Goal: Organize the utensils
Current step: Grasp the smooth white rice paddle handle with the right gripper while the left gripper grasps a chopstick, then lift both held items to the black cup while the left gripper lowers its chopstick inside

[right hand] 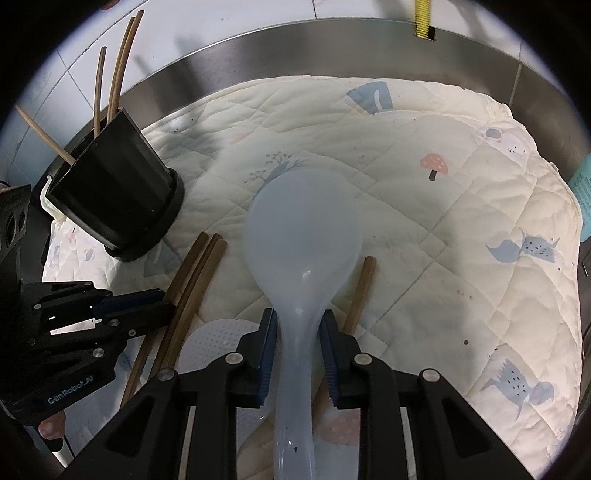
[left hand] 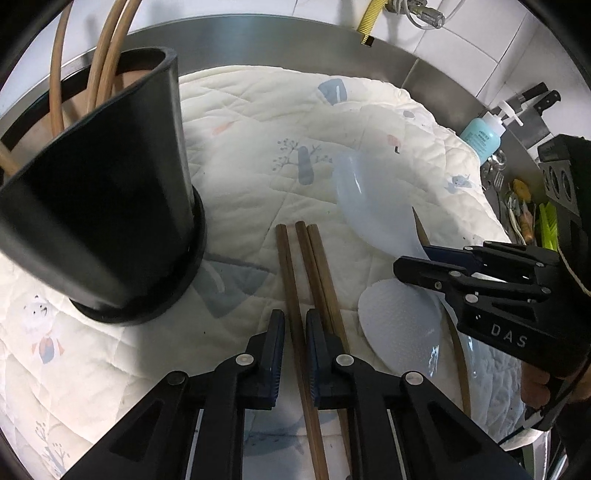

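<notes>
A black utensil holder (left hand: 107, 221) with several light chopsticks (left hand: 107, 62) in it stands on the quilted mat (left hand: 258, 122) at the left; it also shows in the right wrist view (right hand: 118, 199). Three brown chopsticks (left hand: 314, 273) lie side by side on the mat. My left gripper (left hand: 294, 343) has its jaws around one brown chopstick (left hand: 291, 295), close to it. My right gripper (right hand: 298, 332) is shut on the handle of a pale translucent ladle (right hand: 303, 229), whose bowl lies on the mat. A white dotted rice paddle (left hand: 402, 325) lies under the ladle.
Another brown chopstick (right hand: 360, 291) lies right of the ladle. A steel backsplash (right hand: 332, 48) curves behind the mat. A teal soap bottle (left hand: 484, 134), knives (left hand: 535, 98) and cutlery sit at the far right. A yellow hose (left hand: 371, 22) hangs at the back.
</notes>
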Demonstrator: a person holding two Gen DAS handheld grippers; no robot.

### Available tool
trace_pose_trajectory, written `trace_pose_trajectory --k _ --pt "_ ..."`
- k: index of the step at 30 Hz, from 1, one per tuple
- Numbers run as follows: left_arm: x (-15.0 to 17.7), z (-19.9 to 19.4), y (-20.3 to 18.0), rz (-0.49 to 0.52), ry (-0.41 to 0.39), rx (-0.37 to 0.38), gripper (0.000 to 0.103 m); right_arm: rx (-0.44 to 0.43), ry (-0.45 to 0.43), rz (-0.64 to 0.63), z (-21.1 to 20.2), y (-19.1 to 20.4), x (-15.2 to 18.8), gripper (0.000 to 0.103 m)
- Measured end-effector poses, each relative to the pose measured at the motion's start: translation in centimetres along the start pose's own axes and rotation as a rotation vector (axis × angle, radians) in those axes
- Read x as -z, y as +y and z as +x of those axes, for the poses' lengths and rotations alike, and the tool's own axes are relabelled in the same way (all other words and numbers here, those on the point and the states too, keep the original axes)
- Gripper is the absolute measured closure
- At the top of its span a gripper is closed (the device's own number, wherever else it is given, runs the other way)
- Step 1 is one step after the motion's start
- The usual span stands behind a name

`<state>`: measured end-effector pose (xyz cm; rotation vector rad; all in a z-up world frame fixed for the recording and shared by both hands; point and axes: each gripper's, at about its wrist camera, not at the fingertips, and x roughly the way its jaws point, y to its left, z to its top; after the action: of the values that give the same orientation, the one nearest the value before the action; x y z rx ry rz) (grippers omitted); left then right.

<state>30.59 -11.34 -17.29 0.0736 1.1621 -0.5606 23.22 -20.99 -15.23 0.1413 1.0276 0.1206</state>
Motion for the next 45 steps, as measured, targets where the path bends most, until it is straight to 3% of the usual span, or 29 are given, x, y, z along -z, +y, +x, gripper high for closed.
trace_pose_trajectory --k 8,27,36,45 --pt "0.5 -0.9 0.7 -0.044 -0.056 0.038 0.096 -0.037 -0.033 0.040 -1.3 -0.9 0.5 0.077" --pt "1.0 -7.5 0.2 -0.039 -0.192 0.070 0.097 -0.108 -0.084 0.086 -3.8 -0.9 1.3 0.083" --pt "0.5 -14.4 2.0 -0.080 -0.341 0.073 0.097 -0.200 -0.202 0.079 -8.1 0.7 0.5 0.083" --pt "-3.4 -22.8 4.8 -0.091 -0.523 0.048 0.097 -0.278 -0.312 0.039 -11.1 3.2 -2.2 0.083"
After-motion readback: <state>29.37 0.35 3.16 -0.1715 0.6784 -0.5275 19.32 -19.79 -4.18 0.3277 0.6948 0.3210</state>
